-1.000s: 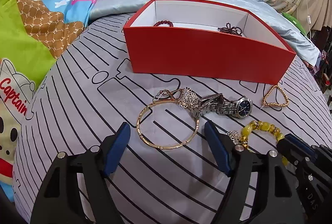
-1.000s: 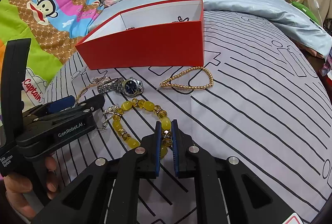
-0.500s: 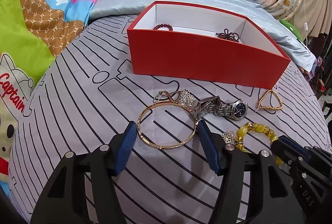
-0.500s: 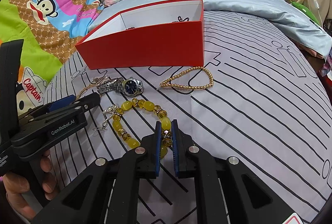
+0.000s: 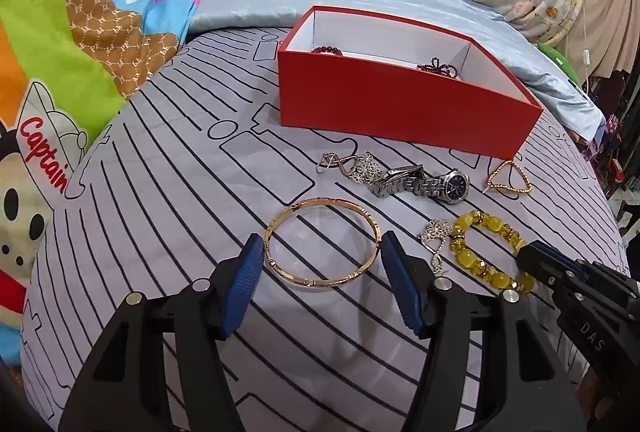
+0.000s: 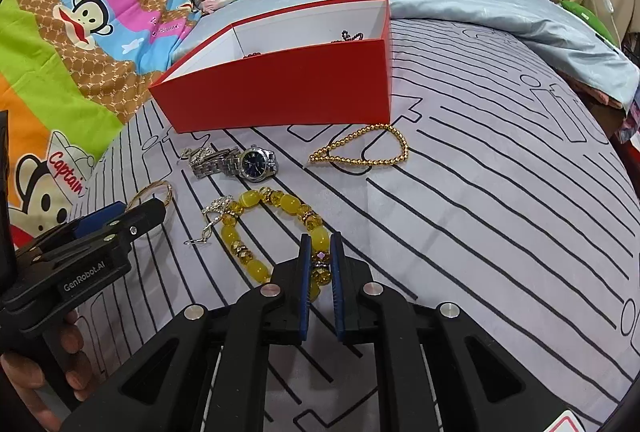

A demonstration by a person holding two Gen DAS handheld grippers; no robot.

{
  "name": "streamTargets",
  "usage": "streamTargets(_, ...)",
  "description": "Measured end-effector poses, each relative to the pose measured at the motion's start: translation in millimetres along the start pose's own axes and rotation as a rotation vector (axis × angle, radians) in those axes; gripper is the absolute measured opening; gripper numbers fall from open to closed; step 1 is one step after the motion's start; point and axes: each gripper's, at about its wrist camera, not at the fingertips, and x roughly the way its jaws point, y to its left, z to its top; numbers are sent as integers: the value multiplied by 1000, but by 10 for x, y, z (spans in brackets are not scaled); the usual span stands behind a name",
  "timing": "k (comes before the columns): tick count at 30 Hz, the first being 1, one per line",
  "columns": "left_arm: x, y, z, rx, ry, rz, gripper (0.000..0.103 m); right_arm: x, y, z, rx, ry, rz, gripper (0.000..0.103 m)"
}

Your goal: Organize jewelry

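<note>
Left gripper (image 5: 322,258): its jaws have just been closing and are now standing on either side of the gold bangle (image 5: 322,243), the blue pads touching or all but touching the ring's outer sides; whether they are already pressing cannot be told.
Gold bangle: it is now sitting apart from the watch (image 5: 424,182) and the silver flower piece (image 5: 362,166), where a second ago it was lying against them, so the left gripper is apparently drawing it toward the near edge of the bed (image 5: 168,160).
Right gripper (image 6: 319,260): it is staying pressed together, pinching the near side of the yellow bead bracelet (image 6: 276,228), which is still lying on the striped cover; nothing here has changed.
Small silver charm (image 5: 435,236): it is lying between the bangle and the yellow beads, touching the bracelet's left end.
Watch: it is lying further back, mid-bed, with the flower piece at its left end.
Gold bead chain (image 6: 362,150): it is lying right of the watch, just in front of the box's right corner.
Red box (image 5: 400,108): it is standing open beyond all the loose pieces, already holding a dark red bead bracelet (image 5: 327,50) on the left and a dark piece (image 5: 438,66) on the right.
Meaning for the task: both tools are now set on a piece each; the likely next step is lifting bangle and bracelet into the box, with four pieces left after that.
</note>
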Motion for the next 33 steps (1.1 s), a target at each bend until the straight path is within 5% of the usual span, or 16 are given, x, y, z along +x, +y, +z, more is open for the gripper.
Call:
streamTargets(18,-227,-58,-70,2,-13,-30,58,-213,-127,-77,10,10,-10,9)
streamTargets(24,-216,-43,-136,-6,-1,-32,58,-157,-106,-114,-18,28,-26,29)
streamTargets(33,-204,-25,-148,-10,3,-30,58,-7,64,10,-74,29,-56,28)
